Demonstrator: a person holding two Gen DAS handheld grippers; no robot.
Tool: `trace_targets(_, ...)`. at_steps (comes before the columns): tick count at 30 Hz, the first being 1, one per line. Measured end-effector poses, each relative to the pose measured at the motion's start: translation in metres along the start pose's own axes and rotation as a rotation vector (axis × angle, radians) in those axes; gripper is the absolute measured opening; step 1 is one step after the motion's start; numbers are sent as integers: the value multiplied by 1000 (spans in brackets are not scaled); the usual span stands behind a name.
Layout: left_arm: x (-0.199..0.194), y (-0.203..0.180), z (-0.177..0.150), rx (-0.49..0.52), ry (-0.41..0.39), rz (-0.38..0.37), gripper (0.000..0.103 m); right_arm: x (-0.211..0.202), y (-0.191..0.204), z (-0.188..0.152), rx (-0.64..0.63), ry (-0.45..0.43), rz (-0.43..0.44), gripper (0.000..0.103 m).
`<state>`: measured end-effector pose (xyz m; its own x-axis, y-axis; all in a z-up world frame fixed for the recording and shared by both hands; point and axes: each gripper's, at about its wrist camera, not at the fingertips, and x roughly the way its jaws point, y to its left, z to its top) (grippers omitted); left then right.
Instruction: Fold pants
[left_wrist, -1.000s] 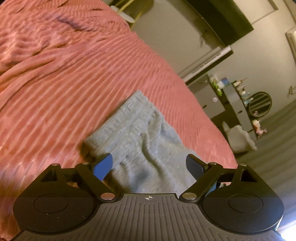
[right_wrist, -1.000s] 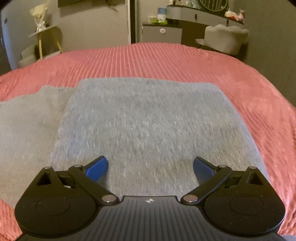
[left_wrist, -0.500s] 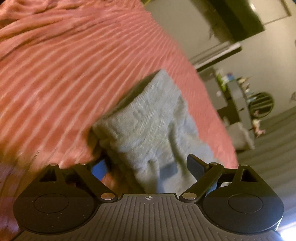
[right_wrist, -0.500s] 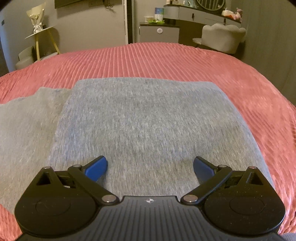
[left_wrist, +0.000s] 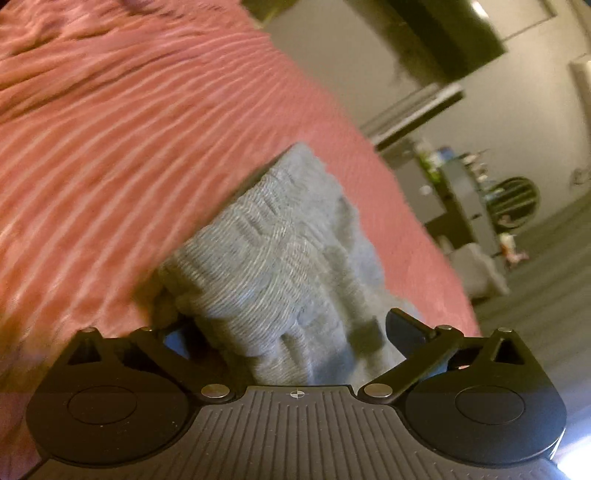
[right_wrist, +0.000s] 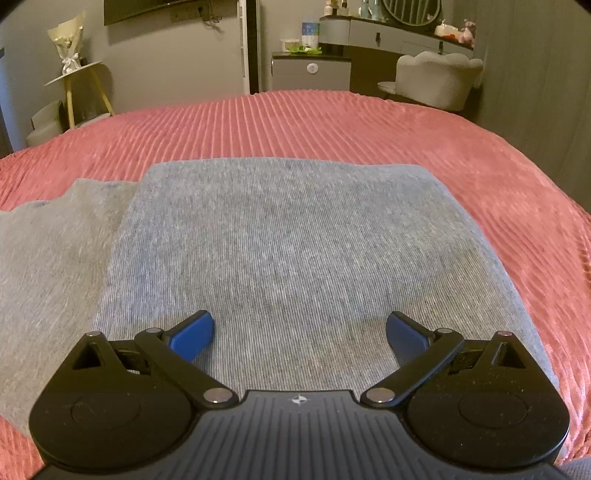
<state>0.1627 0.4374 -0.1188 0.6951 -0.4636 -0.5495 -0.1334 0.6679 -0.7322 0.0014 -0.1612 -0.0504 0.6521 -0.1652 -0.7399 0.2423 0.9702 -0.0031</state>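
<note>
Grey pants (right_wrist: 295, 251) lie on a bed with a ribbed pink bedspread (right_wrist: 332, 125), partly folded — a darker doubled panel sits over a paler layer (right_wrist: 55, 258) that shows at its left side. The stack lies toward the near edge of the bed, with bare bedspread beyond it and to its right.

Right gripper (right_wrist: 299, 332): fingers spread wide, nothing between the pads. It hangs over the near part of the folded panel and points down at it; whether the tips touch the cloth cannot be told. Judged from its place, it stands ready to steady the stack while the other end is handled.

Left gripper (left_wrist: 291, 332): its fingers have just been opening and now stand wide. A bunched, ribbed end of the pants (left_wrist: 273, 258) — probably the waistband or a cuff, the blur leaves it uncertain — sits between them, lifted a little off the bedspread (left_wrist: 110, 147). The left finger (left_wrist: 173, 341) is half hidden behind the cloth, the right finger (left_wrist: 406, 328) stands clear of it; no pad visibly presses on it. The wide opening suits the thick rumpled edge, which a narrow gap would push away.

Step judged: closing on this loose end so that it can be carried over the flat panel. The fold is underway, not finished.
</note>
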Motion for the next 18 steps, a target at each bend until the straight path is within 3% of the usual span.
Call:
trace_targets(2, -6, 11, 0, -65, -54, -67, 101, 0, -1, -1, 0, -3, 3, 100)
trace_targets(4, -3, 20, 0, -113, -80, -21, 89, -1, -1, -2, -3, -14, 6, 100)
trace_targets(5, 0, 22, -1, -116, -74, -1, 90, -1, -1, -3, -4, -20, 6, 100)
trace_targets(7, 4, 13, 0, -71, -55, -10, 100, -1, -1, -3, -1, -31, 4, 100)
trace_targets(12, 24, -18, 7, 81, 27, 108, 103, -2, -1, -6, 4, -48, 2, 100)
trace_targets(18, 32, -22, 15, 69, 33, 129, 103, -1, 0, -5, 10, -54, 1, 100)
